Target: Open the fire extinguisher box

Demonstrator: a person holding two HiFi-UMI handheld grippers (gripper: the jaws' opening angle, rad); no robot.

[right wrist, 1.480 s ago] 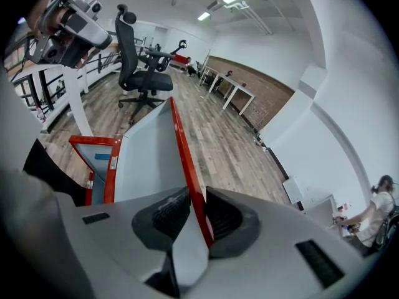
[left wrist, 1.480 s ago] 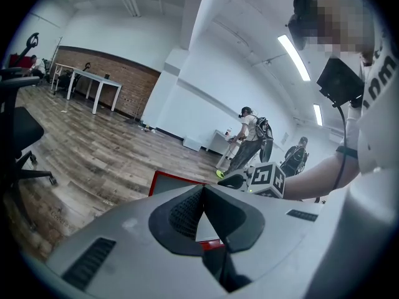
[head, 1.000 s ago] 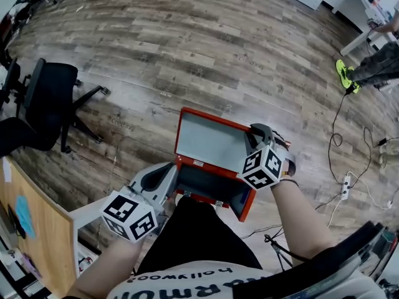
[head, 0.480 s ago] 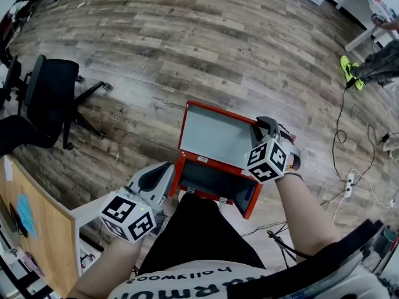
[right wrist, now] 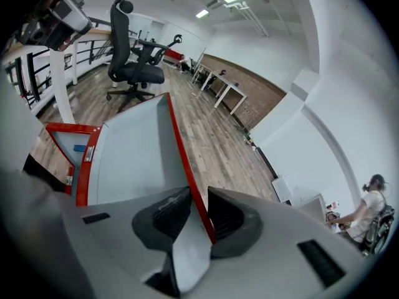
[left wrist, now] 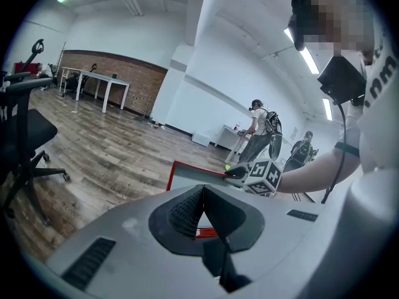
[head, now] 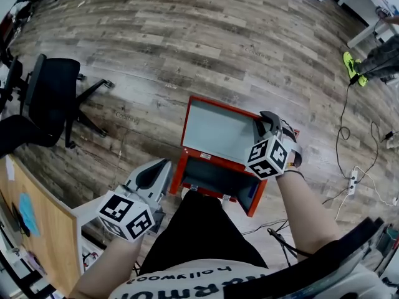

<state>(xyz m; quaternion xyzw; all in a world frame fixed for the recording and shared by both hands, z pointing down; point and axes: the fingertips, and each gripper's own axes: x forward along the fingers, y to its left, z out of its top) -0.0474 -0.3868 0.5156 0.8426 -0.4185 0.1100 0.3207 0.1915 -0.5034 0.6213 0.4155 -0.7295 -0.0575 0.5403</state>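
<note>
The red fire extinguisher box (head: 187,167) stands just in front of the person's legs, with its grey-faced door (head: 221,129) swung open. My right gripper (head: 267,122) is shut on the door's red free edge (right wrist: 181,148); in the right gripper view the edge runs between the two pads (right wrist: 169,212). The grey inner face of the door (right wrist: 134,154) and the box frame (right wrist: 84,161) lie to the left. My left gripper (head: 154,172) hangs beside the box's left side, shut on nothing. Its view shows the door (left wrist: 187,176) and the right gripper (left wrist: 240,172) ahead.
A black office chair (head: 50,104) stands at the left on the wood floor. A wooden desk edge (head: 31,229) is at the lower left. Cables and a power strip (head: 349,182) lie at the right. People stand far off (left wrist: 259,129).
The right gripper, still on the door's edge, has drifted a little to the right with the door. The left gripper has hardly moved.
</note>
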